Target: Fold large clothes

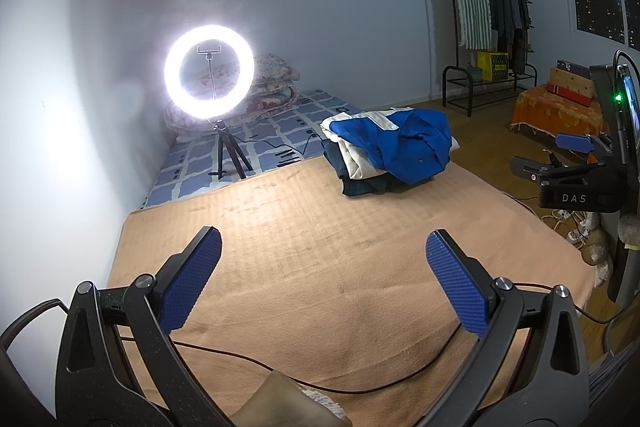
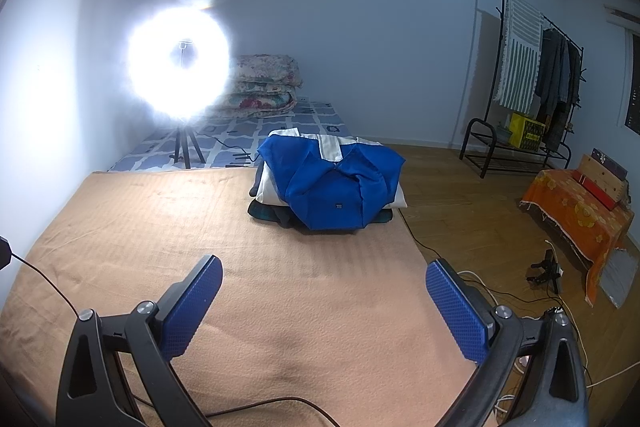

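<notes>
Both grippers are hovering over the near part of a peach-coloured blanket that is covering the mattress, and neither is holding anything. The left gripper is spreading its blue-padded fingers wide apart, with bare blanket showing between them; the right gripper is doing the same over the blanket's right side, near the edge where the wooden floor is beginning. The pile of clothes is sitting well ahead of both, at the far right corner of the blanket, with a blue garment lying rumpled on top of white and dark pieces. A ring light on a tripod is glaring from the patterned bedding beyond, and a clothes rack is standing against the far wall.
</notes>
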Action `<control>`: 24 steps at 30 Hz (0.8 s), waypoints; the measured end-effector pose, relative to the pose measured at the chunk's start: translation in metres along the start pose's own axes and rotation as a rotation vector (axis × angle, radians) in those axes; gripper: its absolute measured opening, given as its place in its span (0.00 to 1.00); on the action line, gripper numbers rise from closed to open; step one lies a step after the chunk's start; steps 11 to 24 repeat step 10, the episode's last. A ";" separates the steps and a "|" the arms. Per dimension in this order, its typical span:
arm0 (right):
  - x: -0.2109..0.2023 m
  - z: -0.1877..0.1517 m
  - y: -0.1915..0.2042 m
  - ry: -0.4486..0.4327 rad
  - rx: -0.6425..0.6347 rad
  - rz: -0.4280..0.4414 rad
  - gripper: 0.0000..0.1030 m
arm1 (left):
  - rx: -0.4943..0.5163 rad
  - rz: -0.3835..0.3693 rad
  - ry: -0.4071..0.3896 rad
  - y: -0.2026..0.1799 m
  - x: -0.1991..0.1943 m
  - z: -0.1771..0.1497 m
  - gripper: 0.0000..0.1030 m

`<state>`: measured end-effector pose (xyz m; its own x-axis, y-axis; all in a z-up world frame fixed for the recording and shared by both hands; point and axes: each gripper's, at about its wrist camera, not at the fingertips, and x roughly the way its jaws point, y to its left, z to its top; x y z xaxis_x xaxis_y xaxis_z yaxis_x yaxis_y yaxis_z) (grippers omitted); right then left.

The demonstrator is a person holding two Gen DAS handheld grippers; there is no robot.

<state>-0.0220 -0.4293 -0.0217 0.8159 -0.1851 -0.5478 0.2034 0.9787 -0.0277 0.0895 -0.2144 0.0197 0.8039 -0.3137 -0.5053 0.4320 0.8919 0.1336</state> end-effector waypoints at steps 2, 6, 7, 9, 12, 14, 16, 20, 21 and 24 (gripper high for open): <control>0.000 0.000 0.000 0.000 -0.001 0.001 1.00 | 0.000 0.003 -0.003 -0.001 0.000 0.000 1.00; 0.001 0.001 0.000 0.001 0.000 0.000 1.00 | 0.006 0.007 -0.009 -0.001 -0.001 -0.001 1.00; 0.000 0.000 0.000 0.001 0.000 0.001 1.00 | 0.006 0.010 -0.011 -0.001 -0.001 -0.001 1.00; 0.001 0.000 0.000 0.001 0.001 0.003 1.00 | 0.004 0.014 -0.011 0.000 -0.001 -0.002 1.00; 0.002 0.001 0.000 0.001 -0.001 0.003 1.00 | 0.004 0.014 -0.011 0.000 -0.001 -0.002 1.00; 0.002 0.001 0.000 0.001 -0.001 0.003 1.00 | 0.004 0.014 -0.011 0.000 -0.001 -0.002 1.00; 0.002 0.001 0.000 0.001 -0.001 0.003 1.00 | 0.004 0.014 -0.011 0.000 -0.001 -0.002 1.00; 0.002 0.001 0.000 0.001 -0.001 0.003 1.00 | 0.004 0.014 -0.011 0.000 -0.001 -0.002 1.00; 0.002 0.001 0.000 0.001 -0.001 0.003 1.00 | 0.004 0.014 -0.011 0.000 -0.001 -0.002 1.00; 0.002 0.001 0.000 0.001 -0.001 0.003 1.00 | 0.004 0.014 -0.011 0.000 -0.001 -0.002 1.00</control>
